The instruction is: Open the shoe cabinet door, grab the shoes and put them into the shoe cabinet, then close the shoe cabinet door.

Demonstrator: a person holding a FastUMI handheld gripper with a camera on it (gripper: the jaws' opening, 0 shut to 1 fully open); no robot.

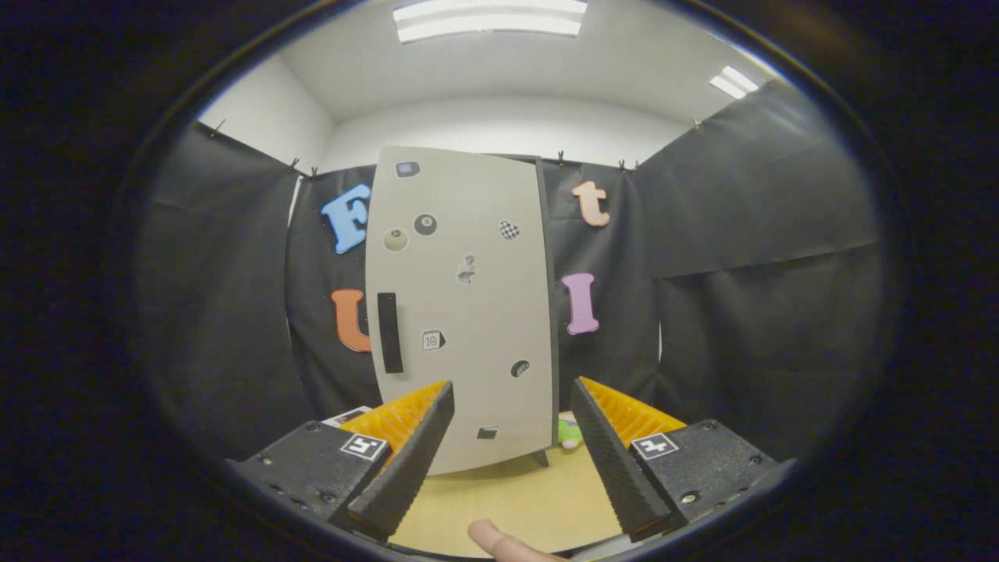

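A tall beige shoe cabinet [468, 312] stands on the wooden table [515, 492], straight ahead of my fingers. Its door is shut and carries several small stickers. A black vertical handle [389, 332] sits near the door's left edge, a little beyond my left fingertip. A green and pink shoe [570, 431] peeks out on the table at the cabinet's lower right, beside my right finger. My gripper [511, 390] is open and holds nothing; the cabinet's lower front shows in the gap between the fingers.
Black cloth walls close in the booth behind and on both sides of the cabinet. A person's fingertip [499, 540] shows low between the fingers. A small printed card [349, 416] lies on the table by the left finger.
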